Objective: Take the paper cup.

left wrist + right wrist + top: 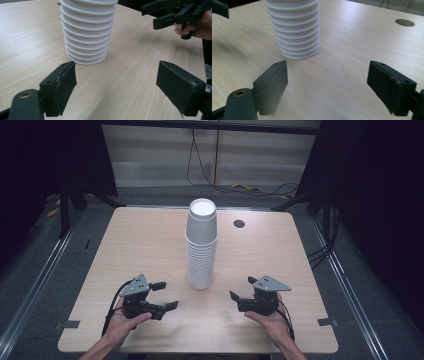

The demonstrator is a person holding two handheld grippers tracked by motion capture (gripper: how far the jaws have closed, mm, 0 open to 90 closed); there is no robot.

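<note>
Both grippers' jaws stand wide apart, gripping nothing: the left gripper (162, 295) at lower left, the right gripper (241, 288) at lower right. Between them, mid-frame, an upside-down stack of white cups (201, 243) rises from the tabletop (140, 245).

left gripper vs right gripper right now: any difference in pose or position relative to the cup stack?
The left gripper sits left of the cup stack with its jaws pointing right and slightly away from the person; the right gripper sits right of the stack with its jaws pointing left. The left gripper's tips look a little nearer the stack's base than the right gripper's. Shared: both are hand-held low over the table, open, empty, and clear of the stack.
</note>
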